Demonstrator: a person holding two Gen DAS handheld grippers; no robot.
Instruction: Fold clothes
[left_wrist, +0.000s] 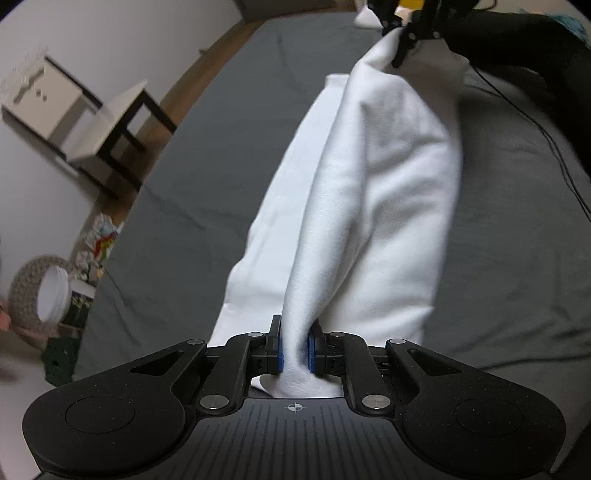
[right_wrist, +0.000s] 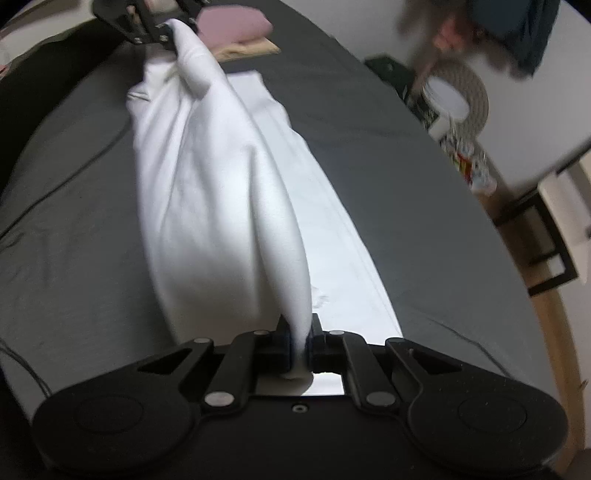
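You are holding the soft white cloth garment (left_wrist: 388, 177) over the grey bed (left_wrist: 207, 177), left gripper (left_wrist: 295, 349) and right gripper (right_wrist: 299, 343) fingers clamped on opposite ends. Pulling unevenly could slip it free or bunch the fold.

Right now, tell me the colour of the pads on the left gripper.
Blue pads, clamped on the white garment; clearest in the left wrist view.

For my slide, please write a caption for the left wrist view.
Left gripper and right gripper stretch a white garment above the grey bed.
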